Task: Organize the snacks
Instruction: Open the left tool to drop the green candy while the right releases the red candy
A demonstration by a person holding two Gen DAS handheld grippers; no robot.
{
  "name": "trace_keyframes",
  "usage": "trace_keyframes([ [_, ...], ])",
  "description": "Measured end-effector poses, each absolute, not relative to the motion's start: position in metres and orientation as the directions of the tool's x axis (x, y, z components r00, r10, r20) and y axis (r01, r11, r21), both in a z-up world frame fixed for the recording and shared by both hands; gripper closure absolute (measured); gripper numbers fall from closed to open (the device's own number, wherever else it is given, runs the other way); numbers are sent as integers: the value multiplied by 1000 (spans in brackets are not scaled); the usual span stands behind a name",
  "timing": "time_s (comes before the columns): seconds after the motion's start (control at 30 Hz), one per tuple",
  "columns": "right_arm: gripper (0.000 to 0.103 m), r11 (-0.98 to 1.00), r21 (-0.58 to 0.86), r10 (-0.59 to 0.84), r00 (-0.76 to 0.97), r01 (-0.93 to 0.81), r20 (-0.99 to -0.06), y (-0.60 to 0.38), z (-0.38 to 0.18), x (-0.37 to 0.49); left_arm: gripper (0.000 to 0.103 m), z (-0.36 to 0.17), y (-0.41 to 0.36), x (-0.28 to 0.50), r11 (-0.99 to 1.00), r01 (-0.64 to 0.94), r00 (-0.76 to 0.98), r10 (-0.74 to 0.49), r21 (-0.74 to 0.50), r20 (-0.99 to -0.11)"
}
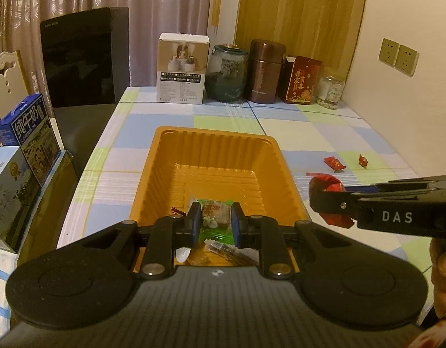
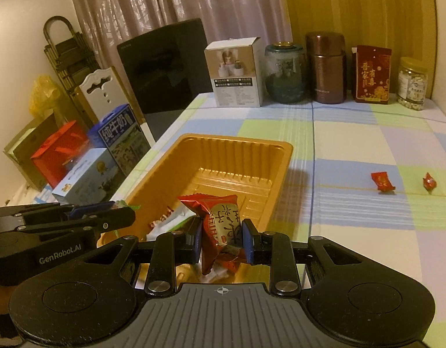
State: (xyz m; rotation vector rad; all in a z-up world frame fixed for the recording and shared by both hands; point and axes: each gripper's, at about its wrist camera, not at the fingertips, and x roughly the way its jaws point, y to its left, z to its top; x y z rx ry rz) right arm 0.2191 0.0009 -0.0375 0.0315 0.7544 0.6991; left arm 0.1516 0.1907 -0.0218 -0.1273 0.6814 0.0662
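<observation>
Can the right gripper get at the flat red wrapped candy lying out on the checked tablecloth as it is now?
Probably not yet: the right gripper is shut on a red snack packet over the orange plastic tray. Nothing blocks the flat red candy on the tablecloth.

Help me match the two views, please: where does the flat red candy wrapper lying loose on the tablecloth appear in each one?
Left wrist view: the flat red candy wrapper lies right of the orange tray, just left of a small twisted red candy.
Right wrist view: it lies at right of the tray, again left of the twisted candy.
Shared landmark: the brown canister at the table's far edge.
</observation>
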Motion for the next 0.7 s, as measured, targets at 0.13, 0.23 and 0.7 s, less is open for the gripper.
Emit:
trace_keyframes([
  [0.13,74,774,286,599,510,-565,-617,7,-41,231,84,-29,195,164,991,-98,764,17,-90,-645],
  [0.23,74,774,289,600,506,-563,-620,10,-43,235,83,-33,196,171,992,-91,760,13,-86,-650],
  [0.7,74,778,310,598,494,-546,-631,14,-50,240,69,-43,208,156,990,-130,754,62,-56,-653],
])
